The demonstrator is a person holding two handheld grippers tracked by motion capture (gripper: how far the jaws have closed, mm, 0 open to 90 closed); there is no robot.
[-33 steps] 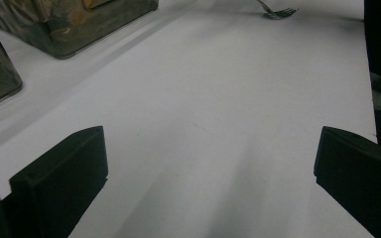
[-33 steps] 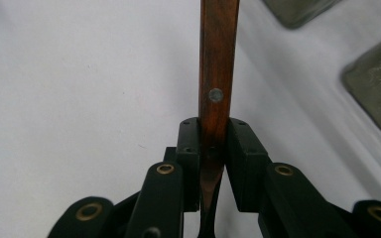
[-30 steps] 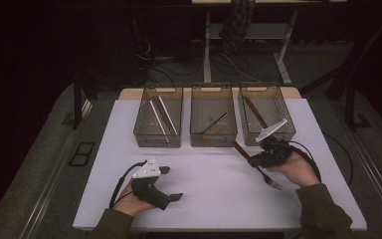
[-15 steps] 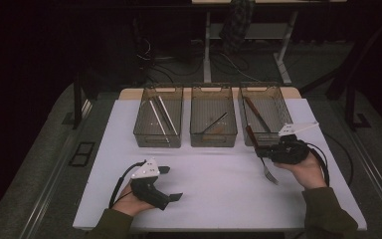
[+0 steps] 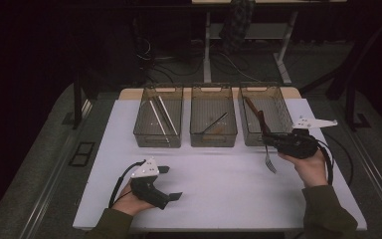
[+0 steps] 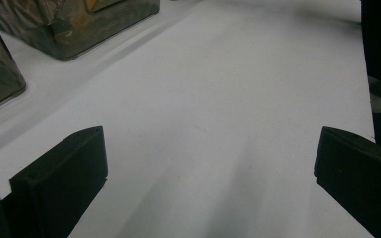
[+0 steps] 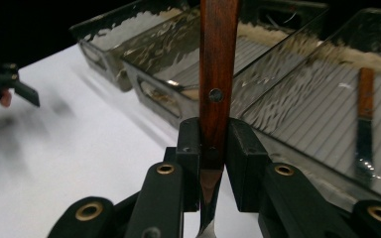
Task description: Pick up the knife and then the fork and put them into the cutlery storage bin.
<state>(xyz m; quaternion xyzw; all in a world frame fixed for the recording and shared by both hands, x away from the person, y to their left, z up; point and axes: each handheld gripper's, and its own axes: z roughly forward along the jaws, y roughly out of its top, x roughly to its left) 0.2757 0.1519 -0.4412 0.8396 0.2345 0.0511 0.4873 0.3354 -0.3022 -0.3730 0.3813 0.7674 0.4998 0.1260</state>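
Note:
A fork with a wooden handle (image 5: 261, 123) (image 7: 218, 74) is held near upright, tines down, just above the white table (image 5: 219, 184) in front of the right bin (image 5: 278, 107). My right gripper (image 5: 268, 141) (image 7: 213, 148) is shut on the base of the handle; its pads (image 7: 191, 144) press both sides. My left gripper (image 5: 170, 182) (image 6: 208, 168) rests low at the table's near left, open, with bare table between its jaws.
Three clear bins stand in a row at the back. The left bin (image 5: 144, 130) holds long metal pieces, the middle bin (image 5: 197, 134) (image 7: 144, 84) a dark utensil, the right bin another wooden-handled utensil (image 7: 364, 124). The table's right edge lies close to my right hand (image 5: 312, 169).
My right gripper has moved right and slightly up, carrying the fork with it; the fork now stands steeper. The left gripper has stayed in place.

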